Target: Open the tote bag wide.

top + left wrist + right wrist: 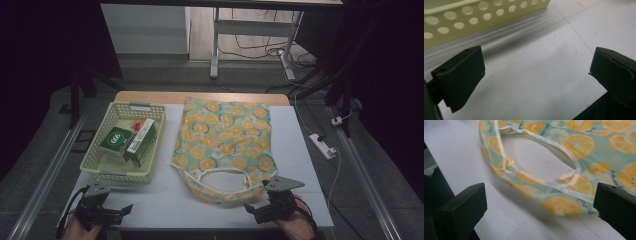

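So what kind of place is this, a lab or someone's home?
Likely a lab or test room: a white work table, loose cables on the floor, a power strip beside it and bare desk legs behind.

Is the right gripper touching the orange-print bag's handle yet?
Apart. The right gripper view shows the right gripper open, with white table between its jaws and the bag handle just ahead.

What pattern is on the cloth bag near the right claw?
Orange citrus slices on mint green fabric, clearest in the right gripper view.

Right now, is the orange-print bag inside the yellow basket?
No, the orange-print bag lies flat on the white table beside the yellow basket, which holds boxes.
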Available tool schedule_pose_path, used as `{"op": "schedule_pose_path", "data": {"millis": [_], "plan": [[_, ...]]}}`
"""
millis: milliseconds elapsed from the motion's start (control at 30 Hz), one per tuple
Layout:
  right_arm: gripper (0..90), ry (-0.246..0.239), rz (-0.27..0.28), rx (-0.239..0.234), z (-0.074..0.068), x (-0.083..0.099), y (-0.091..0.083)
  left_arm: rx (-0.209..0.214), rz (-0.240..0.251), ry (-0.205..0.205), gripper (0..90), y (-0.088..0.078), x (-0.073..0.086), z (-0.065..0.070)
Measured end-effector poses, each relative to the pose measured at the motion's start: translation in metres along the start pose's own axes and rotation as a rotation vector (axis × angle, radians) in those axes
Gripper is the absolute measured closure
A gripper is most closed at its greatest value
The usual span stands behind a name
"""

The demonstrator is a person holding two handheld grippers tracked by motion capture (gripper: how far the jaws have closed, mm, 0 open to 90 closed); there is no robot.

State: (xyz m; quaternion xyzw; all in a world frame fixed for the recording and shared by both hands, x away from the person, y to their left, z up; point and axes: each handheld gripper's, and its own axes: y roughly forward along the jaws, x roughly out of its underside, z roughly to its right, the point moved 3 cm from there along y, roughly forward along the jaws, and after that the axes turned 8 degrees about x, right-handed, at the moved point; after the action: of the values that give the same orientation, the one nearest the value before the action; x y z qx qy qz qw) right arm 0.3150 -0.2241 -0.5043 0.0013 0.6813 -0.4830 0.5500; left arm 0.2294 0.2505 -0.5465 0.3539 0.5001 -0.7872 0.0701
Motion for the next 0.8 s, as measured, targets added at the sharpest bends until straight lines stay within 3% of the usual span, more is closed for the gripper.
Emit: {"op": "schedule_pose_path", "data": {"millis": [233, 433, 800], "plan": [[0.0, -0.014, -0.034, -0.027, -0.009, -0.008, 0.011, 0.003, -0.002, 0.000, 0.3, 0.000, 0.000, 0.000], [0.0, -0.038, -0.065, -0.086, -0.022, -0.016, 0.026, 0.004, -0.004, 0.000, 0.3, 0.000, 0.000, 0.000], [0.0, -0.083, -0.114, -0.123, -0.040, -0.022, 0.050, 0.004, -0.009, 0.000, 0.3, 0.001, 0.000, 0.000]]}}
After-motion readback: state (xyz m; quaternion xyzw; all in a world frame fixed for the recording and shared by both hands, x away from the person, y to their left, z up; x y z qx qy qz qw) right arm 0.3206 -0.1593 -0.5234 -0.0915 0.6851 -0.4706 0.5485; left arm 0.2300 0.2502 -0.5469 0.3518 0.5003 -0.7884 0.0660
